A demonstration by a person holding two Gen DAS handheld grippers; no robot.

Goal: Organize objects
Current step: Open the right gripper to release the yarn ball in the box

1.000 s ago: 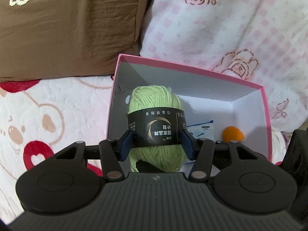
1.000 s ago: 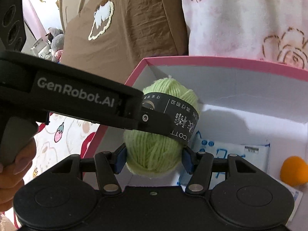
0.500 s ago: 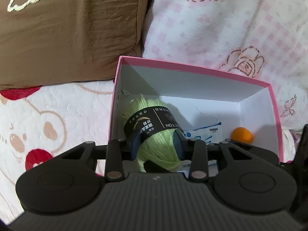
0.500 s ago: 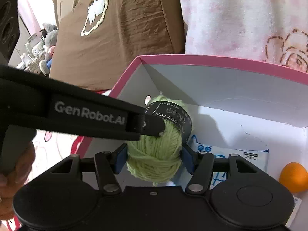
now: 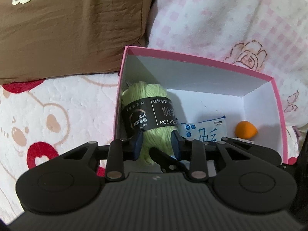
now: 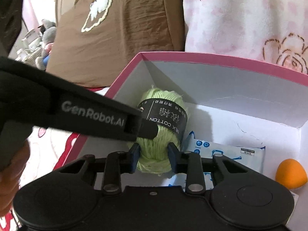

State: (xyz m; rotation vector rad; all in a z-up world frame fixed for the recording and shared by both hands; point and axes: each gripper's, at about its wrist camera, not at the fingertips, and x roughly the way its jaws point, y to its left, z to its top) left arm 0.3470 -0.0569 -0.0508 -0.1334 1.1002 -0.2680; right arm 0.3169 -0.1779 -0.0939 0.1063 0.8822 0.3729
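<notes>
Both my tongs just squeezed in on green yarn ball (image 5: 148, 115): left tongs (image 5: 156, 141) and right tongs (image 6: 153, 155) now pinch its near end. Ball sits in pink box (image 5: 192, 59), left corner. Placement looks done; release next.

Left gripper (image 5: 156, 141) tilted steeply down, both pads squeezing the yarn ball (image 5: 148, 104) near its lower end. Right gripper (image 6: 154, 155) angled down, pads pinching the same ball lower down. Left hand (image 6: 11, 165) wraps its handle.
</notes>
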